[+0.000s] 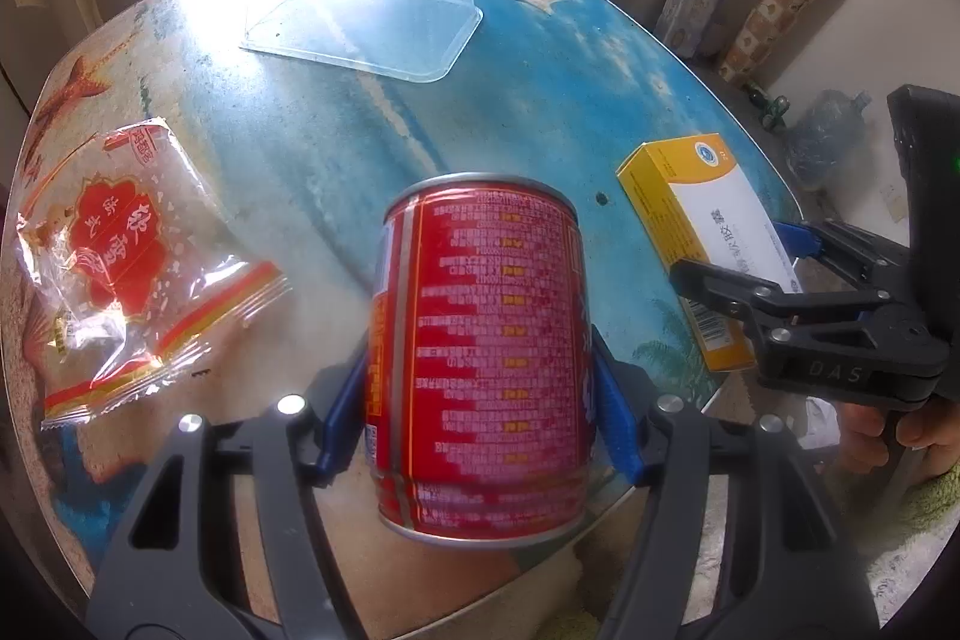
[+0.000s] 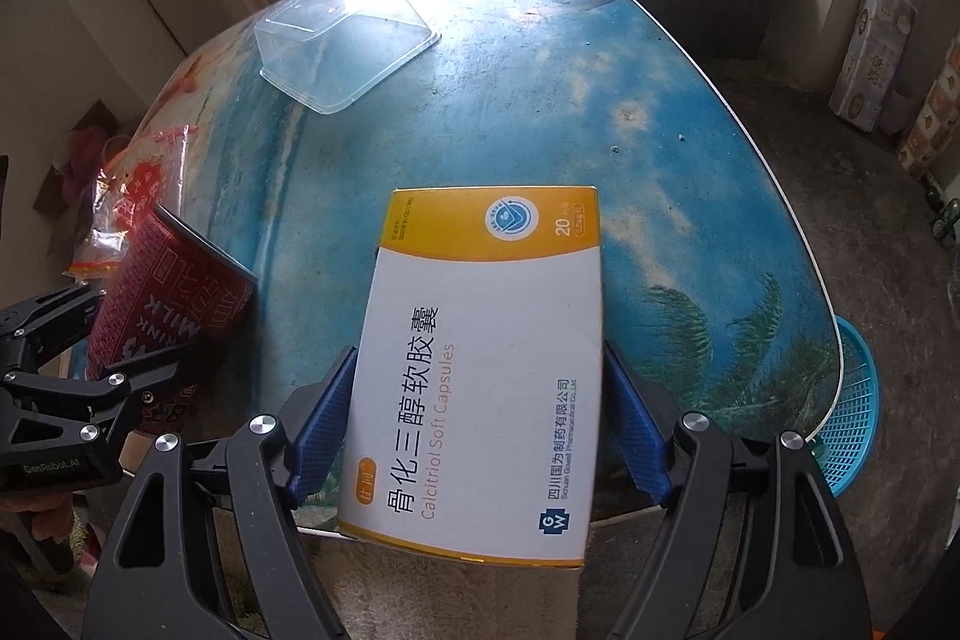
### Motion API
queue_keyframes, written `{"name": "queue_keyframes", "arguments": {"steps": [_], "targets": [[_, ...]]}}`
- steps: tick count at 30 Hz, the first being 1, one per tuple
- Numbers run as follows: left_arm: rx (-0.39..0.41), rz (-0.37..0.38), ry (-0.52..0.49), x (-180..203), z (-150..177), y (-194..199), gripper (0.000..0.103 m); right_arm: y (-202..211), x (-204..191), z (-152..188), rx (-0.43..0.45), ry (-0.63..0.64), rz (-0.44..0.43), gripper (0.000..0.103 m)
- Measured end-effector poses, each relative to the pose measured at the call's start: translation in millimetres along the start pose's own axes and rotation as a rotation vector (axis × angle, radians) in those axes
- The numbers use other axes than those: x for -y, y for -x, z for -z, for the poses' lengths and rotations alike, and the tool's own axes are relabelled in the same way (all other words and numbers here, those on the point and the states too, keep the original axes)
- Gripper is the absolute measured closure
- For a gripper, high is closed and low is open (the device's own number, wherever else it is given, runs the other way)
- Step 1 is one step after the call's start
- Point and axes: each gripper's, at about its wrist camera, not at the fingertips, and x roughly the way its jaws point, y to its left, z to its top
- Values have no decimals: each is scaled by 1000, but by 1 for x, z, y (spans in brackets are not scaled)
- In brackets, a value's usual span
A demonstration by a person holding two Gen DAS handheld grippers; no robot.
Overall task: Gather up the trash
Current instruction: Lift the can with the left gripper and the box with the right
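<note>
the can (image 1: 480, 358) sits between the fingers of the left gripper (image 1: 480, 400) over the table's (image 1: 540, 100) near edge, and the box (image 2: 486, 370) sits in the right gripper (image 2: 480, 424) to its right, also over that edge. the wrapper (image 1: 126, 268) lies by the left edge, and the upturned container (image 1: 372, 16) rests towards the far edge.

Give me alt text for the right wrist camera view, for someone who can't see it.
The right gripper clamps a yellow-and-white capsule box above a blue beach-print table. At left, the left gripper holds a red can; a clear plastic container lies upside down farther back.
</note>
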Motion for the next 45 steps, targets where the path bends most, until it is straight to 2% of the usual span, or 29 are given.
{"name": "queue_keyframes", "arguments": {"steps": [3, 10, 45], "targets": [[7, -23, -26, 5, 3, 1, 41, -1, -4, 1, 3, 11, 22, 28], [20, -61, -61, 12, 7, 1, 41, 0, 0, 1, 5, -7, 13, 30], [20, -67, -59, 12, 6, 0, 41, 11, 0, -1, 34, -48, -17, 31]]}}
